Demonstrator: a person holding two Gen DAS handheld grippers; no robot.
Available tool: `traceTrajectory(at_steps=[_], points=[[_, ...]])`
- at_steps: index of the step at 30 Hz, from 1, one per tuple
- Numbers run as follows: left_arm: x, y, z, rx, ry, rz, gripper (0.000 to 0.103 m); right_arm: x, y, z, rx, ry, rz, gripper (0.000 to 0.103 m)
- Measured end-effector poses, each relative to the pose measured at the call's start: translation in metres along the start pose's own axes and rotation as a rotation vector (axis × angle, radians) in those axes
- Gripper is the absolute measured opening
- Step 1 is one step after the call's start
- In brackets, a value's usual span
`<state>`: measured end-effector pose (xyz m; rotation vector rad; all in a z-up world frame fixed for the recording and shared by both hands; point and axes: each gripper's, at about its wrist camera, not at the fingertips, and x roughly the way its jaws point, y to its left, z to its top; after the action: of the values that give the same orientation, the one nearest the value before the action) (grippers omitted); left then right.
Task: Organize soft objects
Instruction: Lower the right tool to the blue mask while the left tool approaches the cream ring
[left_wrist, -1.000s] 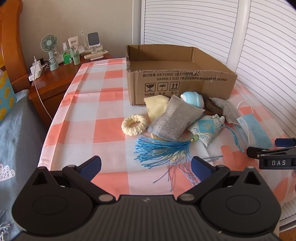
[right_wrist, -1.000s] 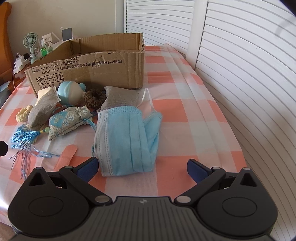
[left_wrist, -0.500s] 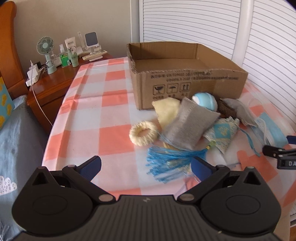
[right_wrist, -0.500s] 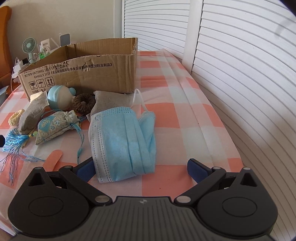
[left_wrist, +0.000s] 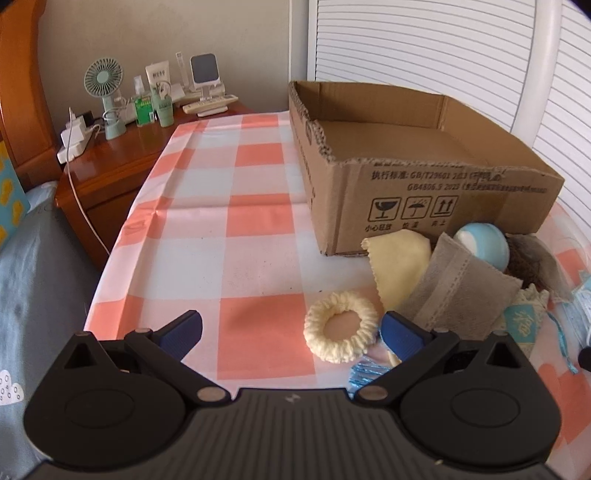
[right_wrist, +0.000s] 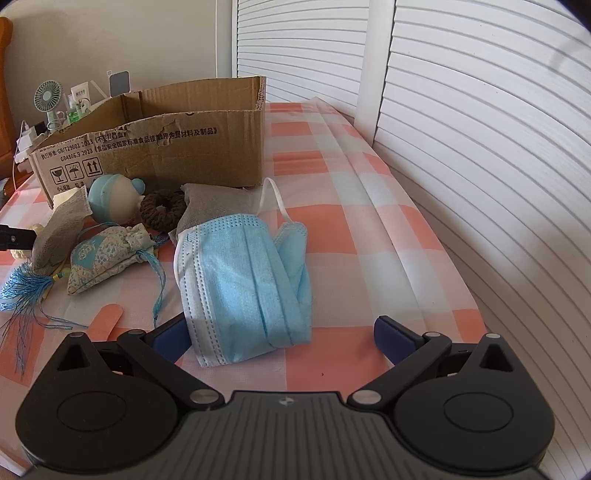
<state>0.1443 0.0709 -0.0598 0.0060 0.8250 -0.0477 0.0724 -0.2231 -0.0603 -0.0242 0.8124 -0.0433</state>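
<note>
A pile of soft things lies in front of an open cardboard box. In the left wrist view I see a cream knitted ring, a yellow cloth, a grey pouch and a blue ball toy. My left gripper is open and empty, with the ring just inside its right finger. In the right wrist view a blue face mask lies between the fingers of my open, empty right gripper. A patterned sachet with a blue tassel lies to the left.
The box also shows in the right wrist view. A brown scrunchie lies by a second grey pouch. A wooden nightstand with a small fan and bottles stands at the far left. White louvred doors run along the right.
My left gripper has moved forward and left, so the cream ring now lies by its right finger. My right gripper has moved closer to the face mask.
</note>
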Motion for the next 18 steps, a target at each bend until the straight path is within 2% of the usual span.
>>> traceTrajectory(at_steps=[5, 11, 18], points=[[-0.002, 0.012, -0.008, 0.006, 0.024, 0.034, 0.102, 0.001, 0.0, 0.0, -0.003, 0.006, 0.003, 0.103], [-0.006, 0.029, -0.019, 0.018, -0.001, -0.033, 0.103, -0.002, -0.002, -0.003, -0.01, -0.012, 0.014, 0.103], [-0.003, 0.026, -0.014, -0.014, 0.009, -0.003, 0.103, -0.005, -0.003, -0.008, -0.004, -0.035, 0.009, 0.103]])
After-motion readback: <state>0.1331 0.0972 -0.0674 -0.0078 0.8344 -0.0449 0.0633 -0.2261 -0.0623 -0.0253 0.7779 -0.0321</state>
